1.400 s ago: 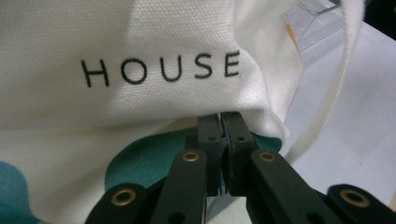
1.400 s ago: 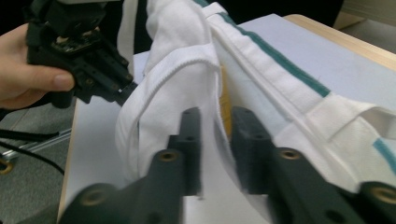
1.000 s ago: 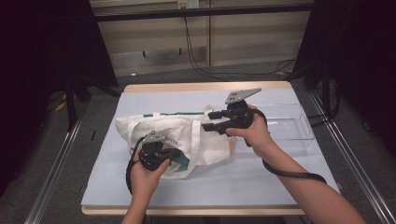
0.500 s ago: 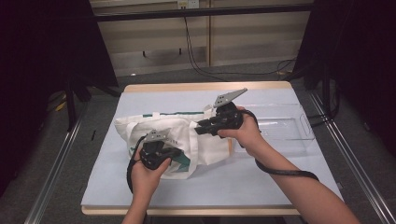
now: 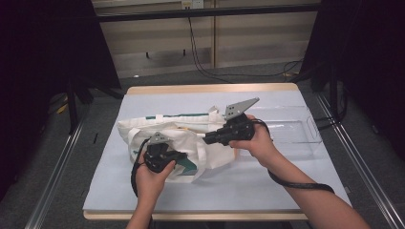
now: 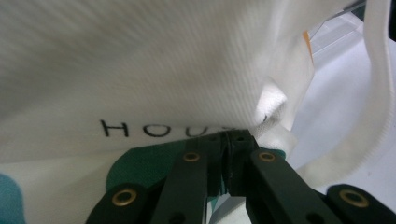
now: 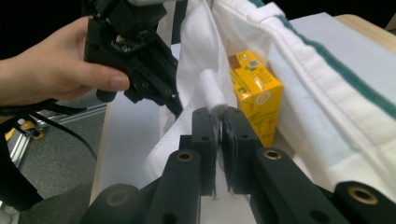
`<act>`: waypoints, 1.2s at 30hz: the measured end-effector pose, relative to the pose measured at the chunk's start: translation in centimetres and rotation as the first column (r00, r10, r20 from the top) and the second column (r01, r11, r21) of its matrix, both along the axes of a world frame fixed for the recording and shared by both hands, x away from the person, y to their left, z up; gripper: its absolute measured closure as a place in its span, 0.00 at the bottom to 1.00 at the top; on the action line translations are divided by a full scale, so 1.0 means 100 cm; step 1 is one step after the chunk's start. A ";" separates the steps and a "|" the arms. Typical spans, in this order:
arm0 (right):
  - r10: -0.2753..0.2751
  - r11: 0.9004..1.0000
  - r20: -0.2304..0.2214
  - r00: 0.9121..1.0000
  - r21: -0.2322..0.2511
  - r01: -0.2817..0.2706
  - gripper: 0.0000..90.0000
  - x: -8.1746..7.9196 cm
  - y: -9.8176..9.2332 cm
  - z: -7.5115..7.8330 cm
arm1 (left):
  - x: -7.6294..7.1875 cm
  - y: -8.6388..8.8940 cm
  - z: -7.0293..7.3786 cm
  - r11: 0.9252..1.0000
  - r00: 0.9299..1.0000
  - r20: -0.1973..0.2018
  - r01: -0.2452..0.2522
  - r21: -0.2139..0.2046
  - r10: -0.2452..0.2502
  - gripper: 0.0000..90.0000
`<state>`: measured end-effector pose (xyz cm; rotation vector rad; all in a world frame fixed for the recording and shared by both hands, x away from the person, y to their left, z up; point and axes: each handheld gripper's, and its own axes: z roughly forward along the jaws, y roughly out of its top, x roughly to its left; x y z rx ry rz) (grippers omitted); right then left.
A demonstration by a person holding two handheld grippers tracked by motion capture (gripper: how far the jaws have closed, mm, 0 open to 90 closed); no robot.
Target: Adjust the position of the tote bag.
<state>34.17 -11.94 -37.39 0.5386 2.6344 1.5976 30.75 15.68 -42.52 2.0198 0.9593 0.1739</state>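
A white tote bag with green trim lies on the pale table. My left gripper is shut on the bag's near panel; in the left gripper view its jaws pinch the cloth just below black printed letters. My right gripper is shut on the bag's white rim, holding the mouth apart. Inside the bag stands a yellow carton, right behind my right jaws. The right gripper view also takes in the left gripper and the hand holding it.
A clear plastic tray lies on the table to the right of the bag, behind my right hand. Metal rails run along both sides of the table. A black cable trails from each gripper.
My right gripper has moved left and a little nearer with the bag's rim in it. The left gripper has stayed in place on the bag.
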 end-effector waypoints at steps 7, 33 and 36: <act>-0.016 1.000 0.006 1.000 0.006 0.016 0.93 -0.004 -0.002 -0.012 | -0.003 0.006 0.000 1.000 1.000 -0.017 -0.006 -0.009 0.006 0.93; -0.043 0.999 0.039 0.998 -0.012 0.044 0.93 -0.005 0.001 -0.016 | -0.016 0.026 0.057 0.999 0.999 -0.008 0.051 -0.012 -0.051 0.69; -0.044 0.999 0.040 0.998 -0.012 0.045 0.93 -0.005 0.000 -0.016 | -0.013 0.028 0.059 0.999 0.999 -0.021 0.045 -0.006 -0.045 0.67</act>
